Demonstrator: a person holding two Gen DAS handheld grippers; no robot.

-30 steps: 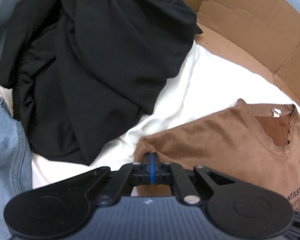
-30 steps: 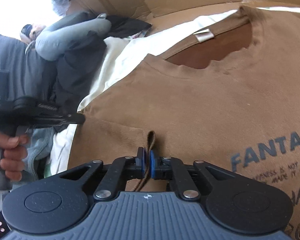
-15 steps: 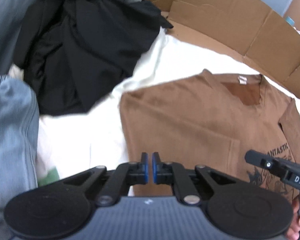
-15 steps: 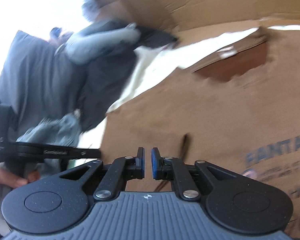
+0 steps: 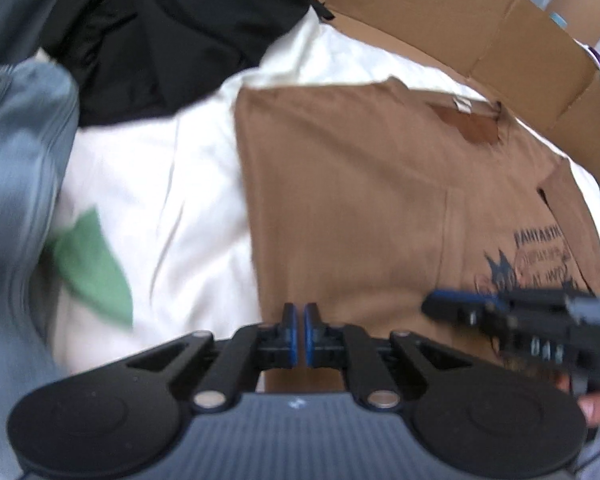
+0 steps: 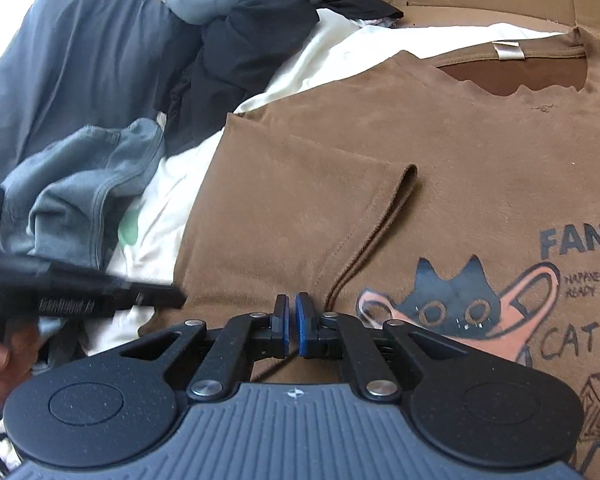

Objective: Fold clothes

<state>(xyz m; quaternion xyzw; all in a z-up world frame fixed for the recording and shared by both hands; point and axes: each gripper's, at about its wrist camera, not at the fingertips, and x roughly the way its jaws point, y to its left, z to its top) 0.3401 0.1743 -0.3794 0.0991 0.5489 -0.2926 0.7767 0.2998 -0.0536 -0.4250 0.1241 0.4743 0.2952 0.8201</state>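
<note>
A brown T-shirt [image 5: 360,200] with a cat print lies flat on a white sheet [image 5: 148,184], its left sleeve folded inward onto the chest [image 6: 380,216]. My left gripper [image 5: 299,320] hangs above the shirt's left lower edge, its jaws nearly closed with a thin gap and nothing between them. My right gripper [image 6: 290,312] hovers over the shirt just below the folded sleeve's hem, also with a narrow gap and empty. The right gripper shows in the left wrist view [image 5: 460,304]; the left one shows in the right wrist view [image 6: 156,296].
A pile of black clothes [image 5: 172,32] lies at the back left, blue jeans [image 5: 16,140] at the left and a green cloth [image 5: 96,264] beside them. Cardboard walls [image 5: 480,28] line the back. A grey garment [image 6: 80,60] lies far left.
Both grippers let go of the folded sleeve and shoulder and drew back toward the shirt's lower part. The sleeve now lies folded on the chest.
</note>
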